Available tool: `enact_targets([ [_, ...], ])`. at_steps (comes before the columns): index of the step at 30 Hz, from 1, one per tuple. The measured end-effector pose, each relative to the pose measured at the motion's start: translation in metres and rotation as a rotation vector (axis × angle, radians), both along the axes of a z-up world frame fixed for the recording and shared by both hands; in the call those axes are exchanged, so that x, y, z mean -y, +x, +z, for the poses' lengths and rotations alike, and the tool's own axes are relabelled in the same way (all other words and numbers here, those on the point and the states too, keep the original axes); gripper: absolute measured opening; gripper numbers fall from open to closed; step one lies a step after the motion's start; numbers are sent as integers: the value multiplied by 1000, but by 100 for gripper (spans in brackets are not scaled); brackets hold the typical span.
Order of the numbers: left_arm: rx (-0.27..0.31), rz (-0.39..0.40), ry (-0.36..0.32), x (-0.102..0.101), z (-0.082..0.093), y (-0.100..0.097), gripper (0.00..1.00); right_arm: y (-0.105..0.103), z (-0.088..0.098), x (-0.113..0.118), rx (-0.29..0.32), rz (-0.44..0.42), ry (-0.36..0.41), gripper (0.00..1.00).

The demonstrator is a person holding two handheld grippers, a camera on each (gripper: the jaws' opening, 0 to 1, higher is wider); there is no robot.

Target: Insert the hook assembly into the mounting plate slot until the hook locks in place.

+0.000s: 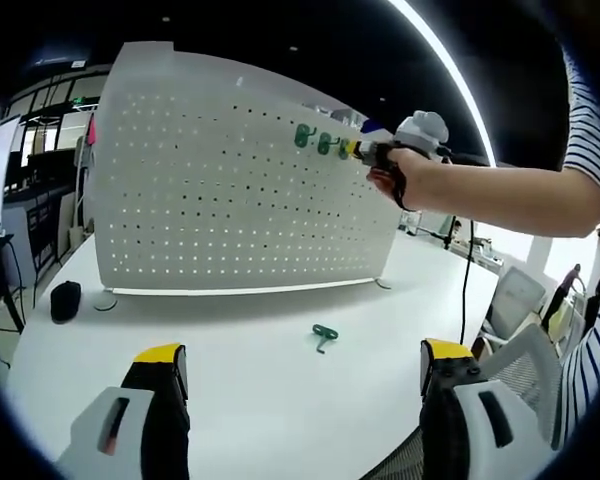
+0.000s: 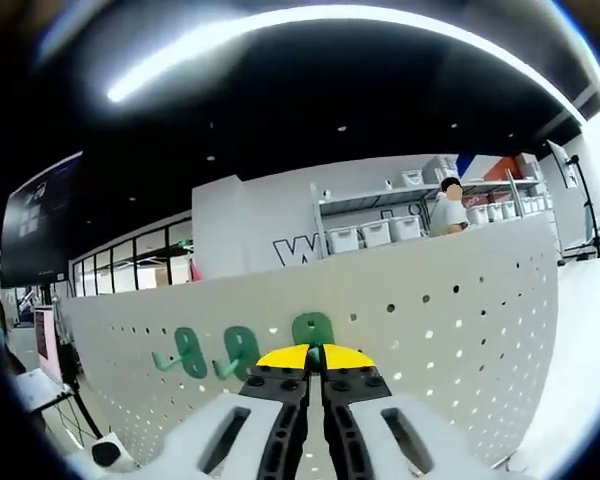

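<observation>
High on the white pegboard [image 2: 450, 330] my right gripper [image 2: 316, 362] pinches a green hook [image 2: 313, 328] flat against the holes, plate upright, beside two mounted hooks [image 2: 212, 352], while my left gripper [image 1: 305, 368] hangs spread above the table [image 1: 250, 400], where a spare hook [image 1: 324, 336] lies.

Pegboard [image 1: 230, 190]: upright on the table [image 1: 270, 400], across its far part. Three hooks on the board's upper rows, side by side: hook one [image 2: 185, 352], hook two [image 2: 238, 349], hook three [image 2: 313, 329]; the third sits just ahead of the right gripper [image 2: 315, 358], fingers together at it. Loose hook [image 1: 324, 336]: flat on the table, before the board, toward its right end. Pouch [image 1: 66, 300]: on the table beside the board's left end. Shelves with bins [image 2: 380, 232]: behind the board.
</observation>
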State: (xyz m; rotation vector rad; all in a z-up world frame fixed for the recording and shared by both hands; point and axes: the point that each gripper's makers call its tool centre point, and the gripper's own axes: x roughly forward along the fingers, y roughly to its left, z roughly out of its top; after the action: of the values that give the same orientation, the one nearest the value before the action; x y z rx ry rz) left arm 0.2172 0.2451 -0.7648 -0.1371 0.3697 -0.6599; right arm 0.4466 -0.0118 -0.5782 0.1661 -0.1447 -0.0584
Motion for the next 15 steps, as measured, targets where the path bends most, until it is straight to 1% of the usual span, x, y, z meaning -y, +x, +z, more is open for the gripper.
enact_targets([
  [2,1,2,-1,0,0,0,99,0,-1,0,2,0,16,0],
  [6,-1,5,0,0,0,1,99,1,-1,1,-2,-11,17,0],
  [10,-1,4,0,0,-1,0,99,3,-1,1,-19,-24,-26,0],
  [13,-2,4,1,0,-1,0,99,3,-3,1,-30,-21,-17,0],
  [15,-2,4,2,0,-1,0,99,4,-5,2,-38,-25,-29,0],
])
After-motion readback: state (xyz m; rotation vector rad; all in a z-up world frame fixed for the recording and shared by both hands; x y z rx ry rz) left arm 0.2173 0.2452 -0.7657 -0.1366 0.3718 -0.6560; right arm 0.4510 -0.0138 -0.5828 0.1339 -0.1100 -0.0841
